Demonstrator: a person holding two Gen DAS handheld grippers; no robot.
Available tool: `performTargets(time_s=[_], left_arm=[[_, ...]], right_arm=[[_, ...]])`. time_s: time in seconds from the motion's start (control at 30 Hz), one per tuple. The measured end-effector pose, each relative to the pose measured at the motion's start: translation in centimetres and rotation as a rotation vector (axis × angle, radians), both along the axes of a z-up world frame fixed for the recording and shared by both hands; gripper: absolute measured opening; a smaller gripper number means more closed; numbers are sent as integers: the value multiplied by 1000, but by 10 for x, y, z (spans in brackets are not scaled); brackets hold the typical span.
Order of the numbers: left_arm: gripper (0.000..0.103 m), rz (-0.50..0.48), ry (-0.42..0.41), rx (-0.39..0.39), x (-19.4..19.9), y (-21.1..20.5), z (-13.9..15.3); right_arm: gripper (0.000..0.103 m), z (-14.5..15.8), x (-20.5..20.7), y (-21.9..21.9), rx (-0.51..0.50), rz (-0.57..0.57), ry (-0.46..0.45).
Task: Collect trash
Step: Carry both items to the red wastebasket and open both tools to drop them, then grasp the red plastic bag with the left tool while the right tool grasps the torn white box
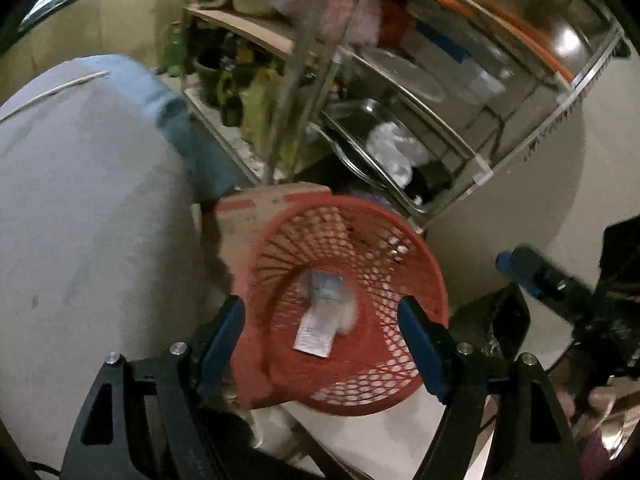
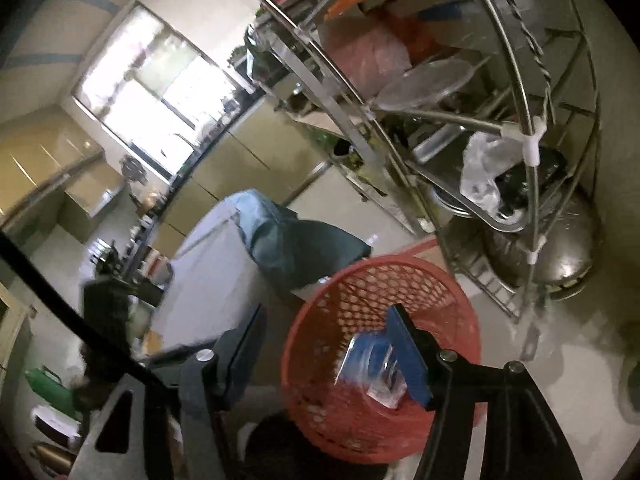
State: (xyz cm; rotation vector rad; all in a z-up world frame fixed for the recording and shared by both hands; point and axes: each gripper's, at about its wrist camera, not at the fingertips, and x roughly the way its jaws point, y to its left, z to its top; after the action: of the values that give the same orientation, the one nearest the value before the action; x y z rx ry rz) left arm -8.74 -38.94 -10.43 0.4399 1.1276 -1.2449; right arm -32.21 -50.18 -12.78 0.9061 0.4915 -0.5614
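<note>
A red mesh basket stands on the floor, and my left gripper hangs open just above its mouth. Inside lie a white sachet and a clear plastic wrapper. In the right wrist view my right gripper is also over the basket, its jaws well apart. A clear and blue plastic packet sits against the inner side of its right pad, over the basket; the other pad is far from it. The right gripper also shows at the right edge of the left wrist view.
A steel wire rack with pans, lids and plastic bags stands right behind the basket. A white appliance with a blue cloth on it is to the left. A cardboard box leans behind the basket. A hand shows at lower right.
</note>
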Motion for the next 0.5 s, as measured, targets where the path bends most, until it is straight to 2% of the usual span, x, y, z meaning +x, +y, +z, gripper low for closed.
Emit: performTargets(time_s=[0.1,0.2,0.37,0.5], left_arm=[[79,41,-77,-4,14,24,12],[80,95,-149,-13,27,58,19],[80,273,-241,32,45,146,10],[80,430,-307,74,55,222,0]], right_arm=[[66,-13,9,-1,46,11,-8],[66,-14,31,7,41,66,3],[66,-8,80,35,-15,211,20],[66,-11,139,70,-25,367,44]])
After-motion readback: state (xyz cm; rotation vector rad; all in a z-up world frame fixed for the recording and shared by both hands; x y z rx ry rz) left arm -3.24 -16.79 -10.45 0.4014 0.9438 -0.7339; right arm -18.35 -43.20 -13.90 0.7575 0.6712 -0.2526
